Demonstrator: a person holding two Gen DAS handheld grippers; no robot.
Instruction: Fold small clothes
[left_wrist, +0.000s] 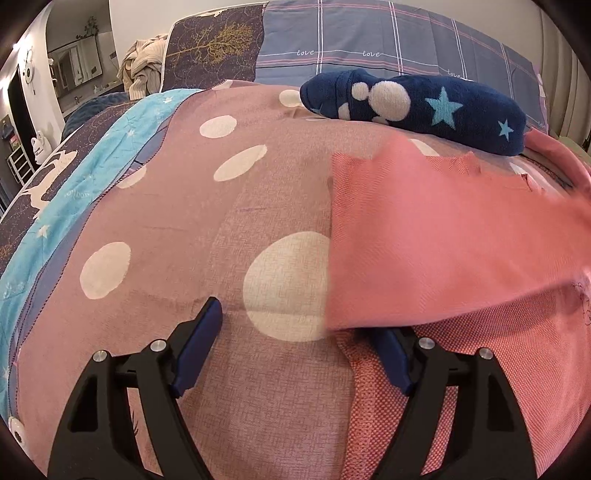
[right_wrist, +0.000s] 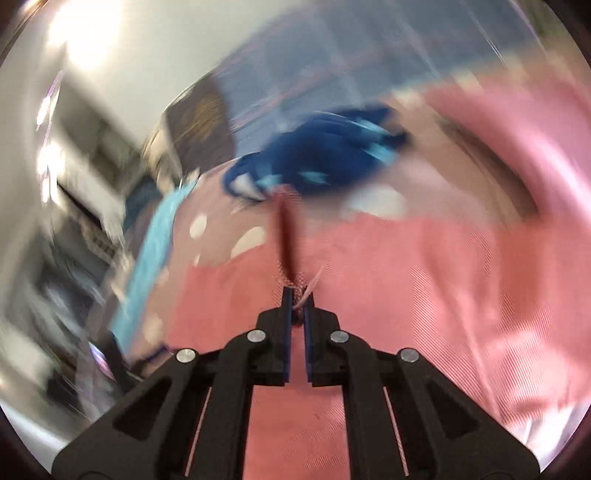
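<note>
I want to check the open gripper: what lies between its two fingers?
In the left wrist view, only the pink dotted bedspread lies between the left gripper fingers; the salmon-pink woven garment covers the right fingertip.

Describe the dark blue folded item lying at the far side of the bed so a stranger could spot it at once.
Start from the dusty-pink bedspread with big white dots that covers the bed. Follow it to its far edge, just before the blue-grey plaid pillow printed with "love". There lies the navy fleece bundle, rolled long. It alone is dark blue, with white circles and pale blue stars, unlike the plain salmon-pink woven garment nearby.
</note>
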